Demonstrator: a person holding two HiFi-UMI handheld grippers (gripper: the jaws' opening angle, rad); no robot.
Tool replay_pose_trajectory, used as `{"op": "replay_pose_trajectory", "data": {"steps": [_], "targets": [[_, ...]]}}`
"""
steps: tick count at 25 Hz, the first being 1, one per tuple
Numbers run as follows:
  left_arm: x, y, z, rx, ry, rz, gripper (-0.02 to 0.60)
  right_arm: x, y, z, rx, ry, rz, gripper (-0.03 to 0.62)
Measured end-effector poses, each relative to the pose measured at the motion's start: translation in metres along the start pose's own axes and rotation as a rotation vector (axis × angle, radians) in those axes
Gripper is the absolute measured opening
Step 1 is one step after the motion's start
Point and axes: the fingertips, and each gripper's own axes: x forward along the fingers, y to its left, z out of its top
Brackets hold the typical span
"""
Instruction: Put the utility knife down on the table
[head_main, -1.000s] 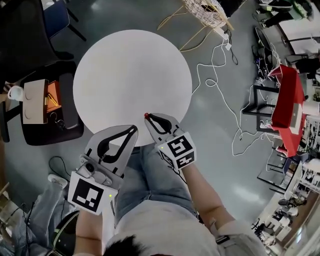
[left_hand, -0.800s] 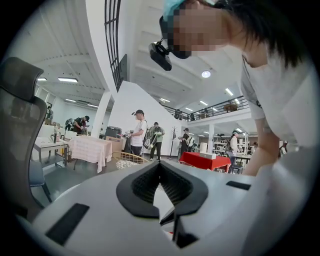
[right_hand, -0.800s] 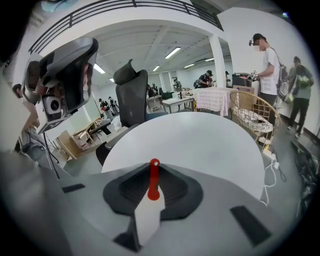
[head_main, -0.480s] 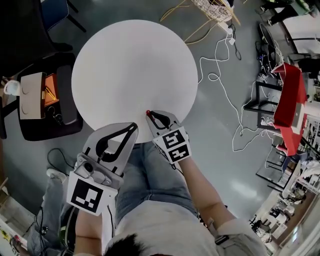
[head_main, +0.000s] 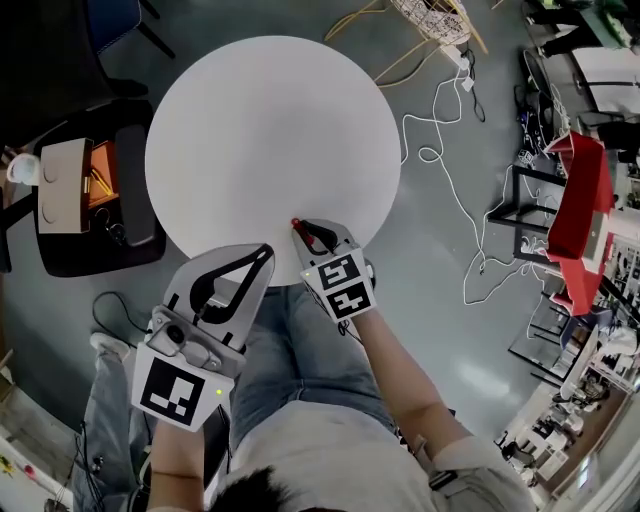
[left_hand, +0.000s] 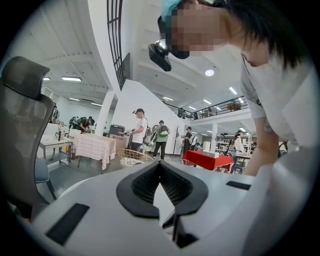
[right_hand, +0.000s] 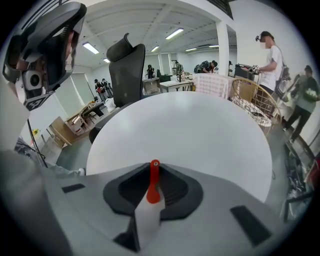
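My right gripper (head_main: 300, 229) (right_hand: 154, 167) is shut on the utility knife (right_hand: 152, 185), a thin red piece standing between the black pads with its round end poking out past the tips (head_main: 295, 223). It hovers over the near edge of the round white table (head_main: 270, 140) (right_hand: 200, 130). My left gripper (head_main: 262, 254) (left_hand: 160, 165) is shut with nothing between its jaws, held near the table's front edge, left of the right one and over the person's lap.
A black chair with a cardboard box (head_main: 62, 185) stands left of the table. White cables (head_main: 440, 150) trail on the floor at right, near a red bin (head_main: 582, 195). A wicker basket (head_main: 432, 22) lies beyond the table. Other people stand further off.
The right gripper has turned a little and shifted slightly over the table's near edge, still holding the knife. The left gripper has hardly moved.
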Motion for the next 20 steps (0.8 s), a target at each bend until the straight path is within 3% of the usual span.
{"op": "replay_pose_trajectory", "data": {"steps": [16,20], "targets": [[0.003,-0.005,0.004,0.017,0.013,0.001,0.009,-0.008,0.005,0.013,0.006,-0.047,0.039,0.064],[0.002,-0.006,0.011,0.029,0.007,0.006,0.009,-0.021,0.007,0.032,0.008,-0.112,0.048,0.009]]}}
